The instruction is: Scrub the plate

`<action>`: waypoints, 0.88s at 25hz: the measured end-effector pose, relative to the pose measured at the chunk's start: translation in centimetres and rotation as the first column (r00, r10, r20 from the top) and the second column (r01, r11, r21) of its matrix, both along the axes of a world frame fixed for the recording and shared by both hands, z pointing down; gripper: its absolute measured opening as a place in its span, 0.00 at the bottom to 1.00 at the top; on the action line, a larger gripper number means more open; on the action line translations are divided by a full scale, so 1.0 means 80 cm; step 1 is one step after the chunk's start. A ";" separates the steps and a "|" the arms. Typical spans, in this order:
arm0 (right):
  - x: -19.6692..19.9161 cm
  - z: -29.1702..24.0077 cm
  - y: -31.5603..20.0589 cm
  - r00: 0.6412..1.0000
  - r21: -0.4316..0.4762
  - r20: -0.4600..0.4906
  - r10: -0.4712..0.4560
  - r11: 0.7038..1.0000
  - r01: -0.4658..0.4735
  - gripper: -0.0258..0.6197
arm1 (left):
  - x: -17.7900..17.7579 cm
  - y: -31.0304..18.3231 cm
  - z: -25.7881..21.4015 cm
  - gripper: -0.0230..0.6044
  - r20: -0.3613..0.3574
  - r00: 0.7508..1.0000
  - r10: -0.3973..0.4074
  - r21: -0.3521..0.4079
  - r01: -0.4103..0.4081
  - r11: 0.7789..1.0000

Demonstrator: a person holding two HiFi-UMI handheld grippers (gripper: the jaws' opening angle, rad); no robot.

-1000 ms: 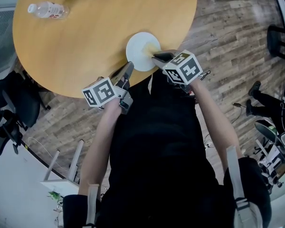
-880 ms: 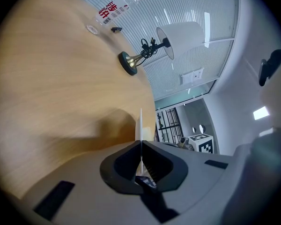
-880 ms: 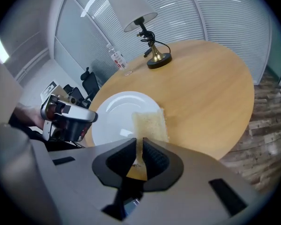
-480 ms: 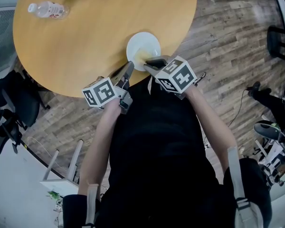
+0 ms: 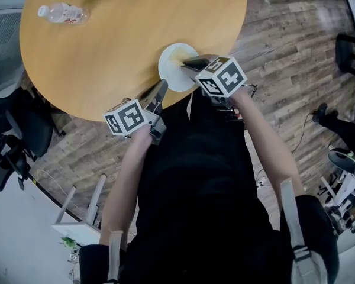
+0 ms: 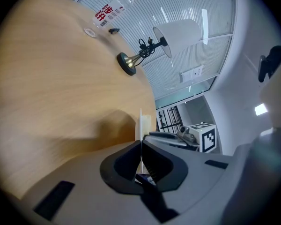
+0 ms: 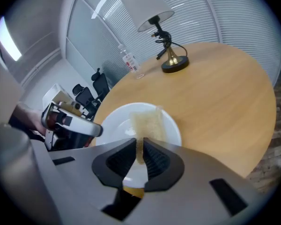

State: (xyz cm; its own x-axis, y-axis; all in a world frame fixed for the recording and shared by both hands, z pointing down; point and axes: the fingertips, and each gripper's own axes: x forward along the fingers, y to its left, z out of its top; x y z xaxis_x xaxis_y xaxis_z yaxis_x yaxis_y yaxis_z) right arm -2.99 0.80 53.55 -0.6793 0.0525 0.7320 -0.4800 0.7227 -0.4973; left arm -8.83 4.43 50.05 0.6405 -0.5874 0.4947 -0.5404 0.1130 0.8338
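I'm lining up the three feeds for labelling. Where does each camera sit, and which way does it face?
Head view: on the person's head, facing steeply down at the table; forearms and torso show.
Left gripper view: rides the left hand-held gripper, facing across the table along jaws shut on the rim of the plate.
Right gripper view: rides the right hand-held gripper, facing along jaws shut on the scouring pad.
Both gripper views share the lamp.
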 end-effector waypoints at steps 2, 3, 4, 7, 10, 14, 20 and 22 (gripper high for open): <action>0.019 0.011 -0.029 0.998 0.022 -0.031 0.054 0.998 -0.053 0.10 | -0.003 -0.001 -0.002 0.07 -0.008 1.000 -0.007 0.005 0.007 1.000; 0.029 0.015 -0.040 0.996 0.026 -0.043 0.081 0.996 -0.080 0.10 | -0.004 0.000 -0.002 0.07 -0.010 1.000 -0.011 0.005 0.011 1.000; 0.036 0.017 -0.048 0.993 0.025 -0.049 0.104 0.994 -0.103 0.10 | -0.005 0.001 -0.001 0.07 -0.012 1.000 -0.014 0.003 0.014 1.000; 0.042 0.015 -0.053 0.992 0.030 -0.054 0.117 0.993 -0.115 0.10 | -0.005 0.000 0.000 0.07 -0.015 1.000 -0.019 -0.001 0.019 1.000; 0.038 0.016 -0.034 0.994 0.044 -0.076 0.074 0.997 -0.071 0.10 | -0.002 0.003 -0.001 0.07 -0.051 0.998 -0.035 -0.028 0.034 0.999; 0.025 0.012 0.009 0.996 0.035 -0.080 0.026 0.999 -0.023 0.10 | -0.005 0.001 0.004 0.07 -0.061 0.996 -0.060 -0.043 0.057 0.997; -0.002 -0.006 0.070 0.995 0.025 -0.071 -0.072 0.997 0.073 0.10 | -0.010 -0.003 0.027 0.07 -0.071 0.994 -0.086 -0.073 0.081 0.994; -0.005 -0.016 0.074 0.995 0.023 -0.064 -0.076 0.997 0.078 0.10 | -0.011 -0.005 0.033 0.07 -0.082 0.992 -0.097 -0.084 0.090 0.992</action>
State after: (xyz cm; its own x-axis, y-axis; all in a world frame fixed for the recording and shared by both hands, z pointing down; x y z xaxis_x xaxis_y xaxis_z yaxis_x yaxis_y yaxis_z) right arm -3.40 6.75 52.26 -0.6264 0.0834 0.7750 -0.4522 0.7710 -0.4484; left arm -9.74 3.99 52.71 0.6266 -0.6074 0.4882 -0.4517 0.2274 0.8627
